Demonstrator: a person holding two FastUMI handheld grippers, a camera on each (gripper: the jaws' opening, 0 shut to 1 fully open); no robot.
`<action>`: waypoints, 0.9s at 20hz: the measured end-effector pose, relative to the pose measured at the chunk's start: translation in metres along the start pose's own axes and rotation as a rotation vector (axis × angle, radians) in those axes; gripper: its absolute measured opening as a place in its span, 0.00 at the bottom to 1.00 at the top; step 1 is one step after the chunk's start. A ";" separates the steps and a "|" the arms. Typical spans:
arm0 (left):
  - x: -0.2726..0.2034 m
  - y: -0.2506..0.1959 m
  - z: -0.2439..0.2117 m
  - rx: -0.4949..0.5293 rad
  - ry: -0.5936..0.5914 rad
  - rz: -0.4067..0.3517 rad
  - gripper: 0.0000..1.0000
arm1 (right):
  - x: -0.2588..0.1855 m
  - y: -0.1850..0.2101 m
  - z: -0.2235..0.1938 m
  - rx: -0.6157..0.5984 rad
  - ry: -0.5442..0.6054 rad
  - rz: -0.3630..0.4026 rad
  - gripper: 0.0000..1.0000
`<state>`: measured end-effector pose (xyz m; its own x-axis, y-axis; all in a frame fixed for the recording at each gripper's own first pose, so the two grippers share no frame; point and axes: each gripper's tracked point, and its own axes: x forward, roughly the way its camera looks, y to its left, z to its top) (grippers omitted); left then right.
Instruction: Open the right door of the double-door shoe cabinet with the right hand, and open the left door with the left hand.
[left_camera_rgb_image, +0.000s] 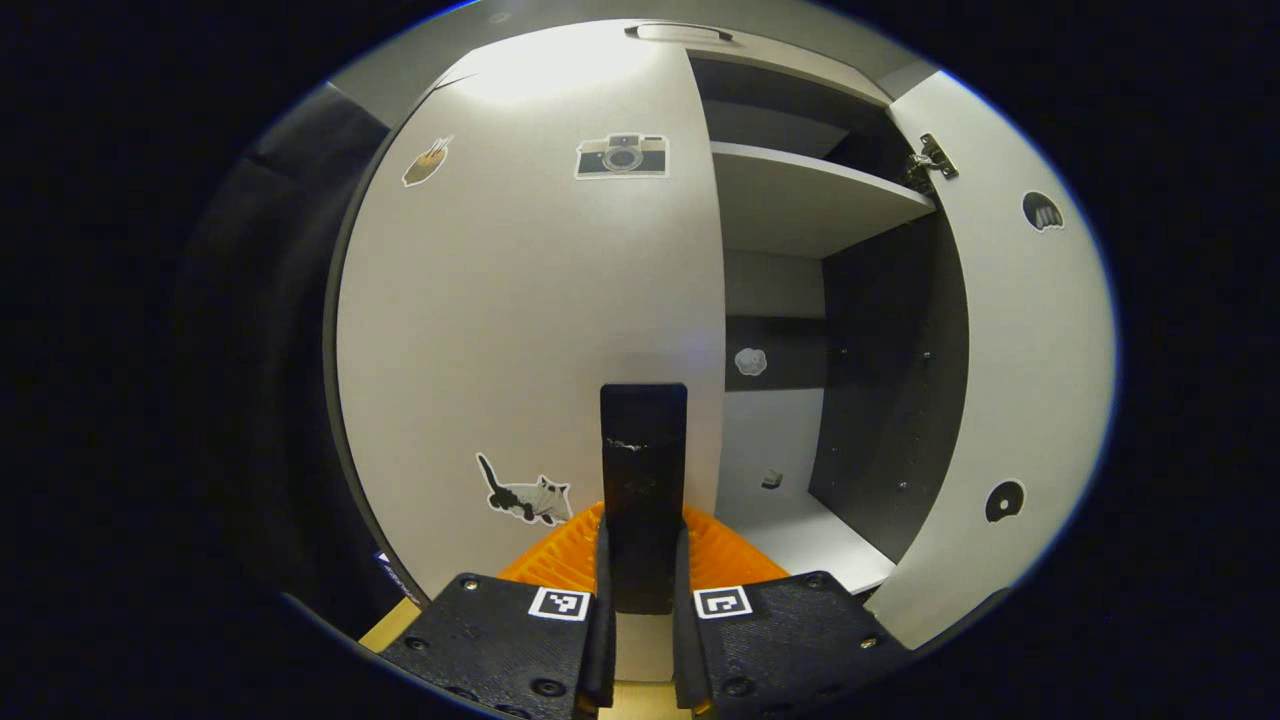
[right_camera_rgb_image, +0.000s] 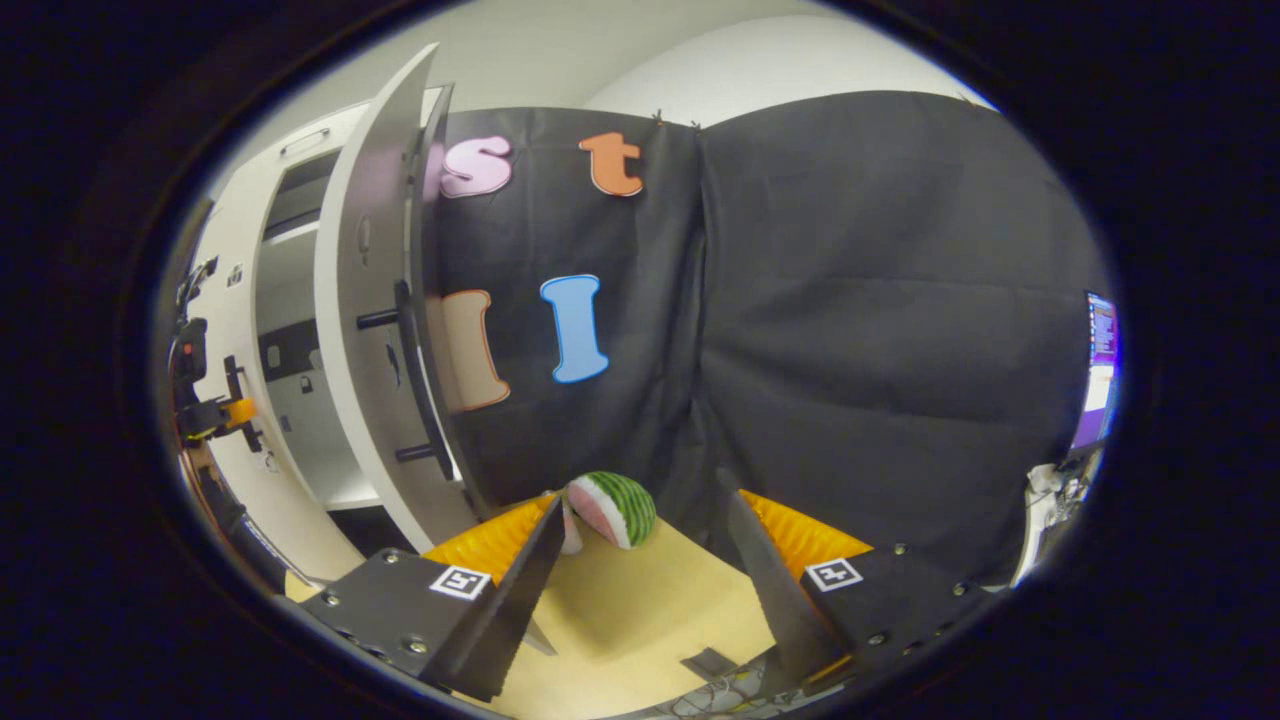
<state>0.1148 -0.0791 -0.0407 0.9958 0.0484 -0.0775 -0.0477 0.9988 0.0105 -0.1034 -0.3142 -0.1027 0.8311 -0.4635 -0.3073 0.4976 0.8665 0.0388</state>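
Gripping the left door's black handle (left_camera_rgb_image: 643, 470), the left claw (left_camera_rgb_image: 643, 600) seems clamped; right claw (right_camera_rgb_image: 640, 560) gapes beside the swung-out right door (right_camera_rgb_image: 365, 330).

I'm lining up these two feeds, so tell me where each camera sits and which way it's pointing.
Left gripper view: rides the left gripper, facing the closed left door; its fingers clamp the black handle.
Right gripper view: rides the right gripper, open, facing the booth wall and a watermelon toy.
Shared: the open right door.
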 end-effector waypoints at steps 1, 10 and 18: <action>0.000 0.001 0.000 0.003 -0.002 0.006 0.24 | 0.001 0.003 0.000 -0.004 0.005 0.010 0.99; -0.007 0.009 -0.001 -0.018 0.000 0.000 0.22 | 0.008 0.023 -0.001 -0.025 0.027 0.096 0.99; -0.008 0.015 -0.001 -0.034 -0.012 0.021 0.22 | -0.010 0.042 -0.015 -0.050 0.051 0.153 0.99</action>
<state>0.1062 -0.0640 -0.0409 0.9954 0.0694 -0.0658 -0.0710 0.9972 -0.0220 -0.0946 -0.2702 -0.1119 0.8817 -0.3168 -0.3495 0.3523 0.9350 0.0415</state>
